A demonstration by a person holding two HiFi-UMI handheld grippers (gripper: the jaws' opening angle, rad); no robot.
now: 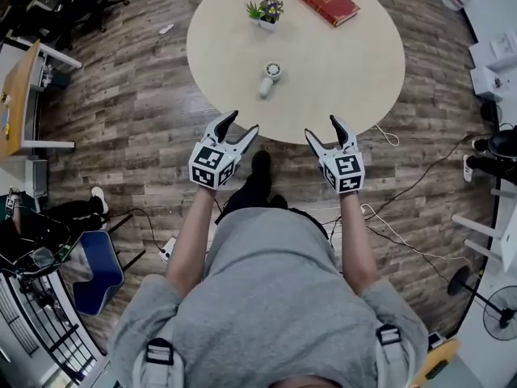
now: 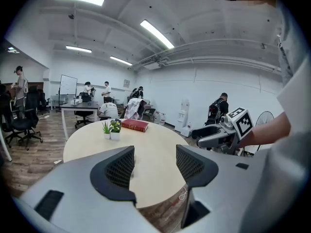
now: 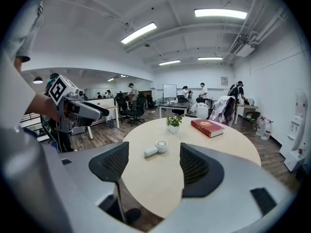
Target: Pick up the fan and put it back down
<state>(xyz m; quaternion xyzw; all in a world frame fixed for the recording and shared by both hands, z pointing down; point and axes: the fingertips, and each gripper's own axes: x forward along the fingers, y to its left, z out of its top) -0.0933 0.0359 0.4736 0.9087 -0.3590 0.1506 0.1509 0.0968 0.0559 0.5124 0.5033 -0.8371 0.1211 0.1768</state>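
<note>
A small white hand-held fan (image 1: 269,78) lies flat near the middle of the round beige table (image 1: 347,87). In the right gripper view the fan (image 3: 156,148) shows beyond the jaws, slightly left of centre. Both grippers hover at the table's near edge, short of the fan. My left gripper (image 1: 242,123) is open, with nothing between its fingers (image 2: 121,166). My right gripper (image 1: 321,127) is open too and empty (image 3: 154,166). The fan does not show clearly in the left gripper view.
A potted plant (image 1: 265,11) and a red book (image 1: 325,0) sit at the table's far side. Cables (image 1: 404,192) trail over the wooden floor at the right. A desk (image 1: 20,95) stands left, a floor fan (image 1: 497,314) at lower right. People sit at far desks (image 3: 199,106).
</note>
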